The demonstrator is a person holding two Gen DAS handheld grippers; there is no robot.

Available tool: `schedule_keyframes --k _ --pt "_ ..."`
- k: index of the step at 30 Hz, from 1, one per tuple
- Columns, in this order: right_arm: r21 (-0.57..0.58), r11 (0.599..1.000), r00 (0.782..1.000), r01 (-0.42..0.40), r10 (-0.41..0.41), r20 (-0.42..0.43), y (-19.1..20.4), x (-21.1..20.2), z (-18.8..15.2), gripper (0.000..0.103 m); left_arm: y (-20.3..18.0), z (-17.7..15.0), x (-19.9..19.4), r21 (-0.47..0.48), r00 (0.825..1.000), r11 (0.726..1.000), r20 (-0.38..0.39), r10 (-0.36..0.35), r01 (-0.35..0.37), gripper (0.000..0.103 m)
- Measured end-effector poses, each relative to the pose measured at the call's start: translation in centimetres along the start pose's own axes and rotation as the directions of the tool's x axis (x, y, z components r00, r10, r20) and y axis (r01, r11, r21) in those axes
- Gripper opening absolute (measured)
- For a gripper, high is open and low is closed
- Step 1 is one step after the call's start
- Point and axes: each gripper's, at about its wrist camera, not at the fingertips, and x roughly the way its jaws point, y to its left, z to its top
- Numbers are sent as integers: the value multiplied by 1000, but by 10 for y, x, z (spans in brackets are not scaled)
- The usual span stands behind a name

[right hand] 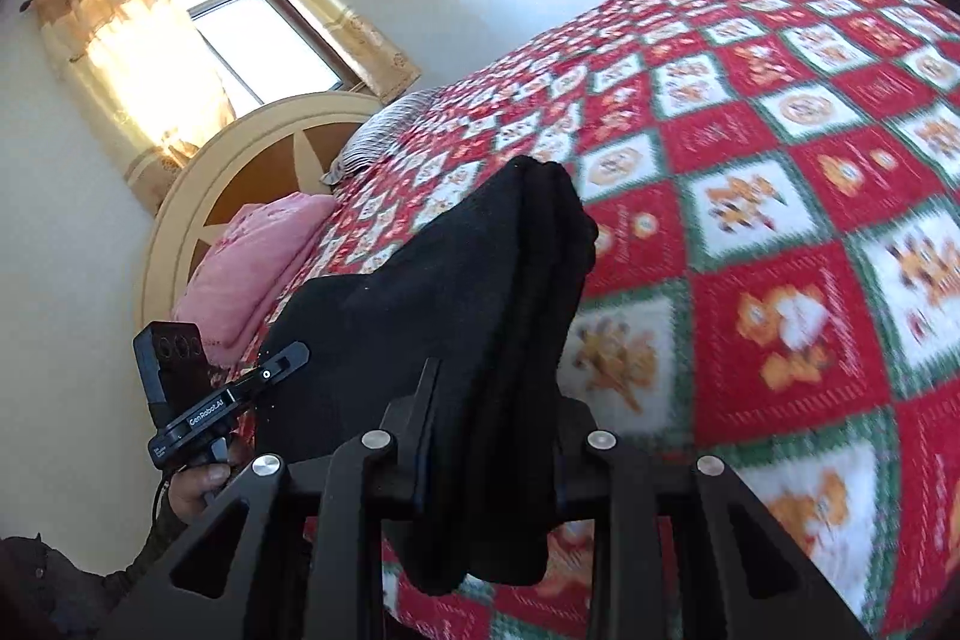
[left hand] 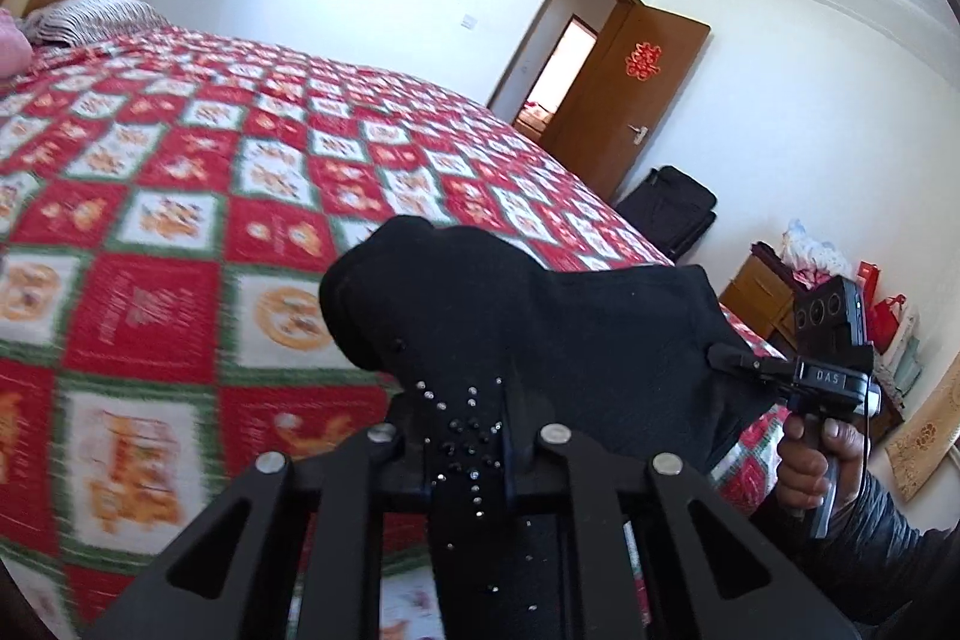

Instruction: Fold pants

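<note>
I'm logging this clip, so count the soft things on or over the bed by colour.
Black: 1, the pants, gripped by both the left gripper and right gripper
Pink: 1, pillow
Grey striped: 1, pillow
Red checked: 1, bedspread
Total: 4

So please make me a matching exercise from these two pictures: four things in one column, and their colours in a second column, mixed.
Things:
1. pants
2. pillow
3. door
4. bedspread

Colours:
A. red, white and green squares
B. pink
C. black
D. brown wood

Pairs: 1-C, 2-B, 3-D, 4-A
</note>
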Motion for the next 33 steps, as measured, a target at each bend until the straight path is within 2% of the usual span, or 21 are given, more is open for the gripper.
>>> schedule_keyframes --k 6,9,12,15,17,19,21,23,24,26,31,33 --pt "-96 991 995 -91 86 -56 41 68 38 29 47 11 -45 -26 989 991 61 133 -132 16" --pt "-149 977 985 -150 134 -108 70 117 50 29 75 10 -68 -55 973 976 85 215 -210 16" --pt "-196 961 976 -193 168 -137 94 159 53 29 105 6 -80 -75 947 951 94 308 -301 16" --pt "-189 956 965 -226 193 -179 116 207 49 29 138 0 -82 -111 921 921 75 383 -374 16" --pt "-191 957 961 -220 179 -209 124 236 41 29 158 -8 -76 -144 915 908 35 403 -394 17" --pt "-166 965 955 -203 158 -249 121 263 33 29 172 -17 -71 -168 910 898 6 414 -408 26" --pt "-133 973 956 -189 151 -253 111 271 29 35 175 -21 -69 -169 904 892 13 427 -419 38" --pt "-78 977 954 -197 173 -245 99 272 28 40 171 -20 -66 -137 884 877 21 467 -461 50" --pt "-62 979 955 -193 173 -243 94 271 28 42 170 -19 -64 -119 876 872 23 481 -476 51" --pt "-60 981 957 -183 163 -241 93 272 27 42 170 -18 -63 -110 874 870 20 485 -480 51" --pt "-68 979 961 -193 175 -214 92 262 20 45 172 -22 -69 -98 857 853 14 516 -512 67" --pt "-54 983 962 -173 157 -223 85 261 17 55 172 -26 -72 -103 858 855 12 513 -509 71"
